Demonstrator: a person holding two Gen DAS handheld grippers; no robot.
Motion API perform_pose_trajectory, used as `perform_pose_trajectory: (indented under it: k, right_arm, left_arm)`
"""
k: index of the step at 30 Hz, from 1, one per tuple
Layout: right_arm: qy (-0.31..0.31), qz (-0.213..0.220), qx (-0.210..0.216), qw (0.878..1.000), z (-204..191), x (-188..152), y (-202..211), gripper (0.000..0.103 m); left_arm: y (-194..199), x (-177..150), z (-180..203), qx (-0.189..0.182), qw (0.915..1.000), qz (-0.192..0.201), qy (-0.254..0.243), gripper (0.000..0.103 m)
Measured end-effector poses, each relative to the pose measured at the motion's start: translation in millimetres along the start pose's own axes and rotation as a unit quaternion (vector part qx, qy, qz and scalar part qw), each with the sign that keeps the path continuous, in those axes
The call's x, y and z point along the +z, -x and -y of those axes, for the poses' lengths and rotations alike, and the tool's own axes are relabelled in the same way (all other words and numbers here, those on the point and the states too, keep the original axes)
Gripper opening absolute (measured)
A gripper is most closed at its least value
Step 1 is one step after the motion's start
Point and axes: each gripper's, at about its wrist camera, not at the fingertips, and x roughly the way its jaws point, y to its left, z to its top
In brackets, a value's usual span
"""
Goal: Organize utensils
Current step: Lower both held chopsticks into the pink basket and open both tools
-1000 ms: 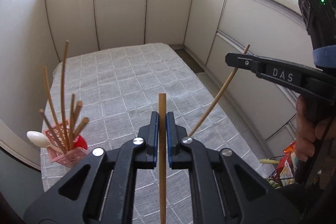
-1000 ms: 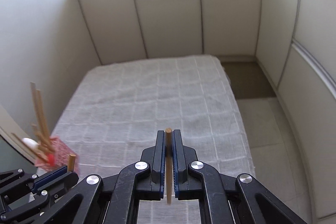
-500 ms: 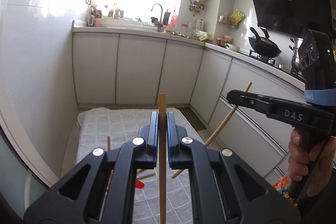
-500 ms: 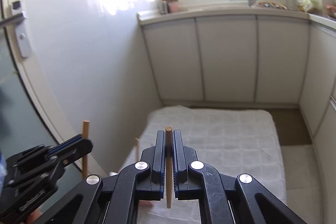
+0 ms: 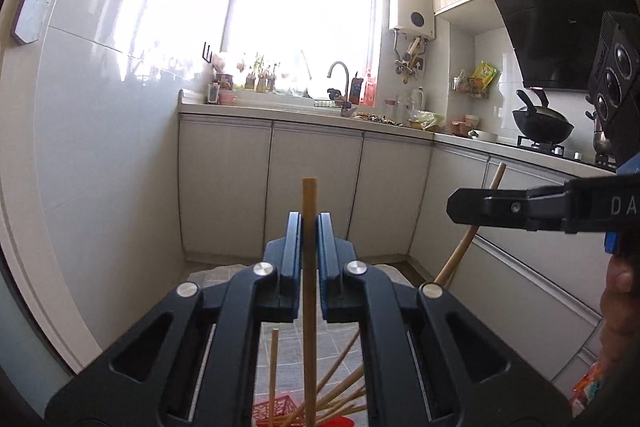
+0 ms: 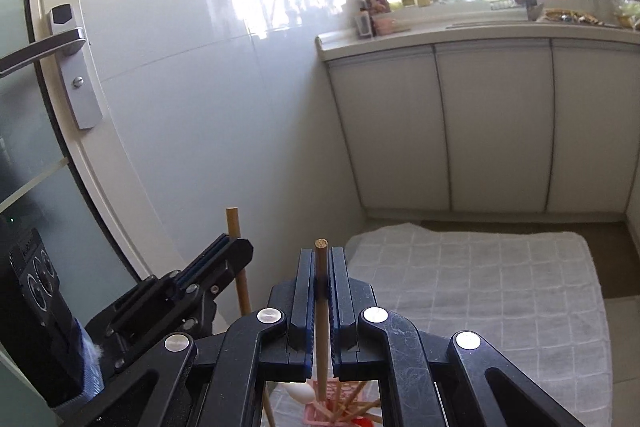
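Judging by several chopsticks already standing in the pink basket [image 6: 320, 413] on the desk [image 6: 500, 291], 2 remain: the left gripper [image 5: 308, 227] and right gripper [image 6: 321, 267] each hold 1 chopstick [image 5: 309, 291] upright in closed jaws above it.

Readable text: white caps "DA" on side of right gripper [image 5: 456, 205] arm, left wrist view; word cut off by frame edge, rest not visible. Small marking on black range hood [image 5: 560, 27], top right corner, too small to read. Yellow packet [image 5: 485, 71] on wall rack: print present, illegible. Red bottles by faucet: labels blurred. Right wrist view: nothing legible.
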Motion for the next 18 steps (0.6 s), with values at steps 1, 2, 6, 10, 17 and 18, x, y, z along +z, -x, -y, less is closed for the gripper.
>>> perform_pose_trajectory:
  k: [1, 2, 6, 10, 17, 18]
  right_arm:
    - [-0.003, -0.002, 0.004, 1.0, 0, -1, -8, 0.004]
    - [-0.004, -0.003, 0.005, 1.0, 2, -4, -14, 0.004]
    - [-0.009, -0.018, 0.008, 1.0, 11, -17, -39, 0.004]
    - [-0.006, -0.029, 0.002, 1.0, 17, -29, -63, 0.004]
    - [0.012, -0.043, -0.01, 0.999, 18, -44, -92, 0.004]
    - [0.014, -0.046, -0.012, 0.999, 17, -46, -96, 0.004]
  left_arm:
    - [-4, -5, -3, 0.002, 1.0, 0.005, -0.003, 0.008]
    - [-7, -11, -6, 0.005, 0.9999, 0.009, -0.006, 0.008]
    - [-18, -31, -22, 0.012, 0.9997, 0.017, -0.01, 0.008]
    - [-31, -46, -32, 0.018, 0.9995, 0.023, -0.011, 0.008]
    - [-48, -63, -38, 0.023, 0.9994, 0.024, -0.013, 0.008]
    - [-49, -65, -37, 0.023, 0.9994, 0.023, -0.015, 0.008]
